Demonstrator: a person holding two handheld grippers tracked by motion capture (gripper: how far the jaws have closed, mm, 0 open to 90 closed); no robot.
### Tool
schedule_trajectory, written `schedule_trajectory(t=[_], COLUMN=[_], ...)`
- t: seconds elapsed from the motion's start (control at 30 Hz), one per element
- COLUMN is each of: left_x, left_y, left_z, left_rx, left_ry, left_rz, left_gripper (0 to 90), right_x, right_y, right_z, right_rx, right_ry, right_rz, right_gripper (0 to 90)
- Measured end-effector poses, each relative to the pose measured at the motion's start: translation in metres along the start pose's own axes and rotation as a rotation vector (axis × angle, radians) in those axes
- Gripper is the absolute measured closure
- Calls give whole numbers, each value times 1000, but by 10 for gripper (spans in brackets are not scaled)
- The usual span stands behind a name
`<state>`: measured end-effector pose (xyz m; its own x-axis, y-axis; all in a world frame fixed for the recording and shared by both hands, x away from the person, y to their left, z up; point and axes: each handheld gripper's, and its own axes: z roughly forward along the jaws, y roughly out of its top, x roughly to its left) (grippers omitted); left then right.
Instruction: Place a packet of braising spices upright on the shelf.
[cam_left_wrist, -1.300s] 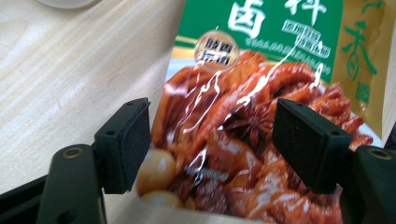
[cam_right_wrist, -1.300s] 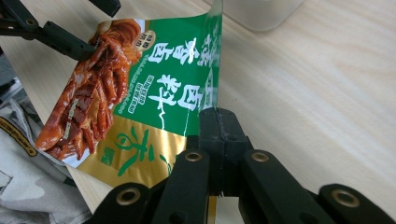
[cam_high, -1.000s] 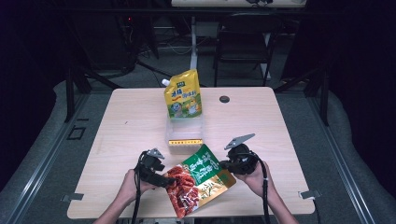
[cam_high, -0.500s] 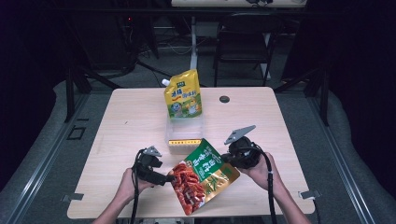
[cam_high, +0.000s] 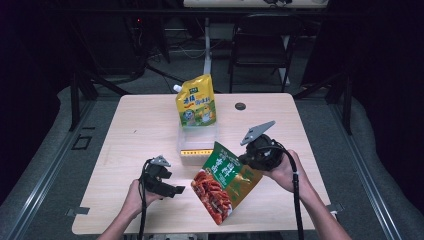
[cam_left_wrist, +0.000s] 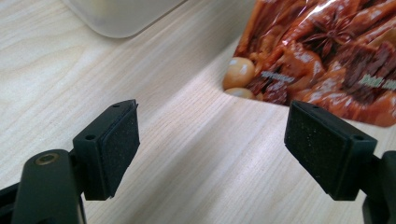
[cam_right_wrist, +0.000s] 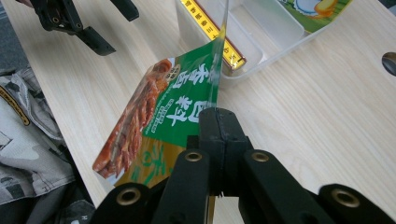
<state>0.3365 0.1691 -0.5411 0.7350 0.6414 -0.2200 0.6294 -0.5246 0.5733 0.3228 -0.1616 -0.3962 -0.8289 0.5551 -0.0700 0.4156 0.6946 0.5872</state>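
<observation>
The left gripper (cam_high: 176, 190) rests on the table (cam_high: 135, 130), jaws spread, just left of the green-and-red snack bag (cam_high: 223, 182), apart from it; the right gripper (cam_high: 248, 161) pinches the bag's upper right edge, tilting it beside the clear plastic box (cam_high: 197, 145)

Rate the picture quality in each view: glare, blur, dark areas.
High view: table lit, surroundings nearly black, image soft. Left gripper view: glare streaks on the red-green pouch, clear tub blurred. Right gripper view: sharp pouch print, right hand-held gripper slightly soft.
</observation>
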Motion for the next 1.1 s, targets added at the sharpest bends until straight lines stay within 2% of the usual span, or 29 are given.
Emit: schedule_trajectory(t=[0.13,0.43,0.9,1.1], left_x=[2,5,5,4], left_y=[-1,0,0,0], left_z=[-1,-4,-4,-4], left_rx=[-12,-29,-24,-25], left_ry=[0,-2,-4,-8], left_rz=[-4,-10,0,2], left_gripper=[179,170,165,165], right_x=[-3,-5,-21,-24], right_y=[5,15,22,29], right_z=[-7,-21,-31,-37], right_rx=[17,19,13,29], right_ry=[1,-8,12,-9], right_rz=[-22,-68,-69,-92], right_gripper=[900,900,900,900])
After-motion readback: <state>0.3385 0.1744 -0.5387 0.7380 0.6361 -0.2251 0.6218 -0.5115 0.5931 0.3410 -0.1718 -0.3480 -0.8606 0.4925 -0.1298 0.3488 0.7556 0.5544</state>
